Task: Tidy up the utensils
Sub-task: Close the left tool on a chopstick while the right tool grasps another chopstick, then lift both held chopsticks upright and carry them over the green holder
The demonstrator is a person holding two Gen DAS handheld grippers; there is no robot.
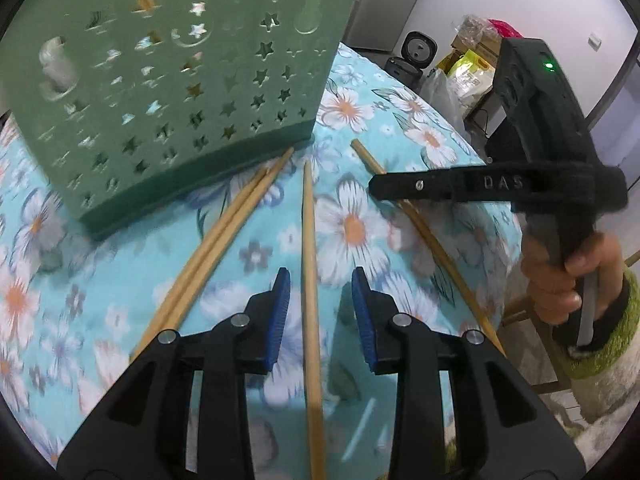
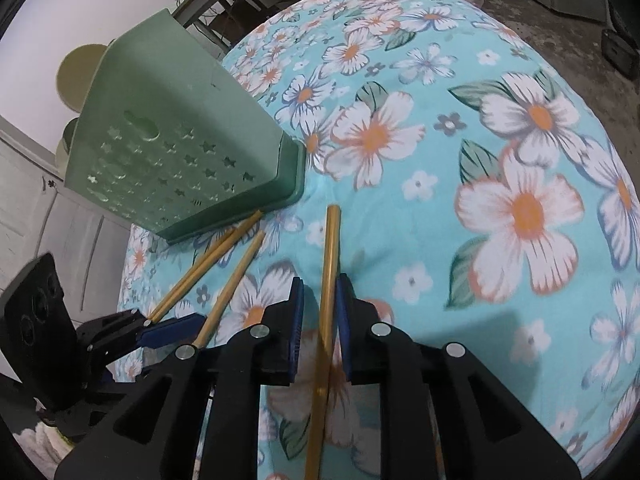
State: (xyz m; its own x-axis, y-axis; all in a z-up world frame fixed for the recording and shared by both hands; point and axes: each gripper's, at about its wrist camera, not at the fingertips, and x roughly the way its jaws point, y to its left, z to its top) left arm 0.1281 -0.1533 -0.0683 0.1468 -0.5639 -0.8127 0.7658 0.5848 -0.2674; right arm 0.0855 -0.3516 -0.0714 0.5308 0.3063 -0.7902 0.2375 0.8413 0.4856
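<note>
Several wooden chopsticks lie on the flowered tablecloth (image 1: 352, 232) in front of a green utensil holder (image 1: 168, 80) with star cut-outs. My left gripper (image 1: 322, 312) is open, and a single chopstick (image 1: 307, 240) lies between its blue pads with a gap on both sides. A pair of chopsticks (image 1: 224, 240) lies to its left. My right gripper (image 2: 320, 320) is open around another chopstick (image 2: 331, 264), which lies on the cloth with a gap at the left pad. In the left wrist view one black finger (image 1: 440, 186) of the right gripper crosses that chopstick (image 1: 374, 160).
The green holder (image 2: 176, 144) stands at the table's far left in the right wrist view. A hand (image 1: 560, 276) grips the right tool. Bags and boxes (image 1: 472, 68) sit beyond the table's edge. The cloth (image 2: 520, 208) stretches wide to the right.
</note>
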